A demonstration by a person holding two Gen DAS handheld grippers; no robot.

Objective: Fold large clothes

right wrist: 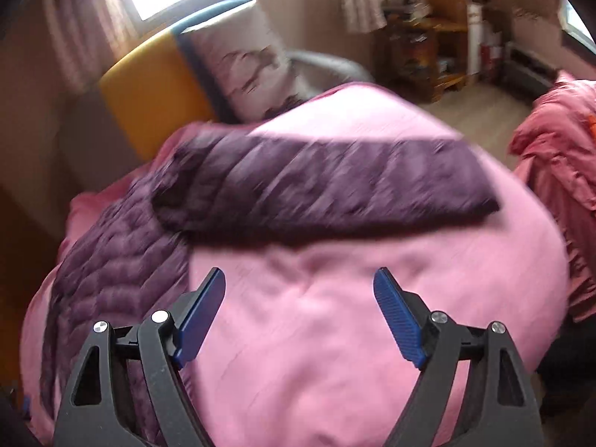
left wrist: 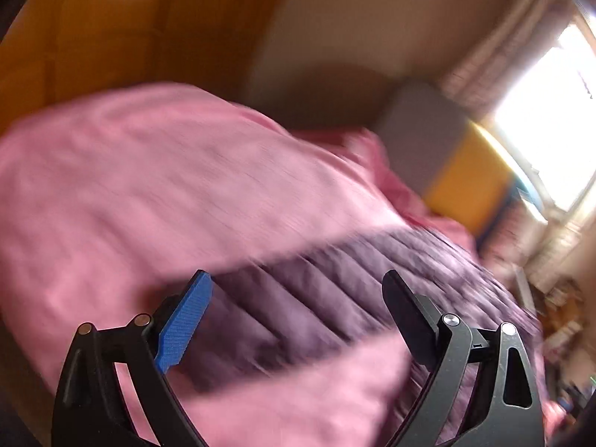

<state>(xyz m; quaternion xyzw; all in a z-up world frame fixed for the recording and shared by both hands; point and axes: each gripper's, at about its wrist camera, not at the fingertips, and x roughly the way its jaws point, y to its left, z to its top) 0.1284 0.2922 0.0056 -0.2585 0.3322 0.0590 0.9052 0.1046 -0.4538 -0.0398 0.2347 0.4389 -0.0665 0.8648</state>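
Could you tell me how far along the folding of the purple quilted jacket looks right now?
Done: one sleeve lies flat on the pink bedcover. In hand: nothing; the left gripper and right gripper are both open and empty. Left: the purple quilted jacket remains spread out, unfolded.

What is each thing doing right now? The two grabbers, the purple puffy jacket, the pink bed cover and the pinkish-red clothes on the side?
left gripper: open, nothing between the fingers.
right gripper: open, holding nothing.
purple jacket: lying on the bed, one part laid across the pink cover, not held.
pink cover: spread over the bed.
pinkish-red clothes: crumpled in a heap, not folded.
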